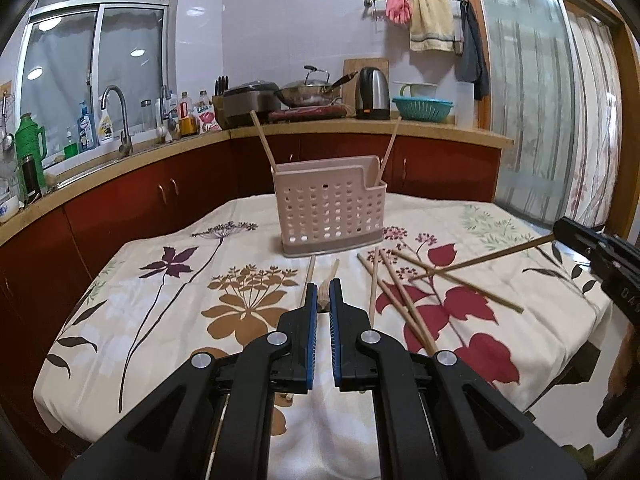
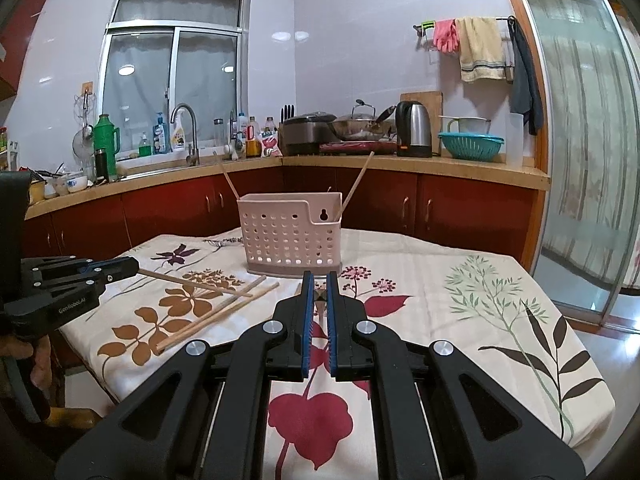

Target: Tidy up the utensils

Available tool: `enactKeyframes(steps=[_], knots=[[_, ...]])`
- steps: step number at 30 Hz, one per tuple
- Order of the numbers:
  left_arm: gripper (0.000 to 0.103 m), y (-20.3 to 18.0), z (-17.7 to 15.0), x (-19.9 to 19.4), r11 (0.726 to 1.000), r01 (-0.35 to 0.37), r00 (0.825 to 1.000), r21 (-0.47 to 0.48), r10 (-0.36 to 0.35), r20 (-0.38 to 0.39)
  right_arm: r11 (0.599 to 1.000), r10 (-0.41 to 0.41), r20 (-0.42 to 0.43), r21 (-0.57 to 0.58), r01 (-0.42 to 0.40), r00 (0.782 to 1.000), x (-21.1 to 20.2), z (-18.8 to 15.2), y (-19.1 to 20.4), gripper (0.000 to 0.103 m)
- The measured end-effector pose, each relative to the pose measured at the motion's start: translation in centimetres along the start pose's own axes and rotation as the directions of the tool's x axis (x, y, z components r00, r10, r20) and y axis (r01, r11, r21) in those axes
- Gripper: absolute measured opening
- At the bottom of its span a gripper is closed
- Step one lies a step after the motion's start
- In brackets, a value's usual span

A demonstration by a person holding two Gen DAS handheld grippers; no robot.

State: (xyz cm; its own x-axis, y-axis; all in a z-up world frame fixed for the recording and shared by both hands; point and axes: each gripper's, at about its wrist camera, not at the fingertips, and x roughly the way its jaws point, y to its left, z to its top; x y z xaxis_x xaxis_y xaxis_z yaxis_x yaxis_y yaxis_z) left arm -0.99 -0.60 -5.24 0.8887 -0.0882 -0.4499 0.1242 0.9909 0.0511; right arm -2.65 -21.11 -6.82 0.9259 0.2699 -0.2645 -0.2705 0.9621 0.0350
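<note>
Overhead-lit, slim wooden chopsticks [image 1: 404, 300], perforated plastic basket [image 1: 328, 216].

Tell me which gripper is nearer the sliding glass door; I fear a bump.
Right. The right gripper is over the table's half beside the door; the left gripper is across the table, toward the faucet.

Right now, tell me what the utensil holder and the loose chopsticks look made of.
Utensil holder: likely moulded plastic, matte pale pink, with even rows of punched holes and a darker base band. Loose chopsticks: probably bamboo or wood, with an unpainted tan, dull finish; the grain is too fine to confirm.
</note>
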Motion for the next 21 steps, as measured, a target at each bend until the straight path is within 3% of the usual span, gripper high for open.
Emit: enactKeyframes(steps=[21], knots=[[0.007,1.0,3.0,-3.0,1.000,0.010,0.997,-0.026,-0.008,0.075,1.000,0.007,0.020,0.011,-0.007,1.000,-0.8,2.2,0.3,0.007]])
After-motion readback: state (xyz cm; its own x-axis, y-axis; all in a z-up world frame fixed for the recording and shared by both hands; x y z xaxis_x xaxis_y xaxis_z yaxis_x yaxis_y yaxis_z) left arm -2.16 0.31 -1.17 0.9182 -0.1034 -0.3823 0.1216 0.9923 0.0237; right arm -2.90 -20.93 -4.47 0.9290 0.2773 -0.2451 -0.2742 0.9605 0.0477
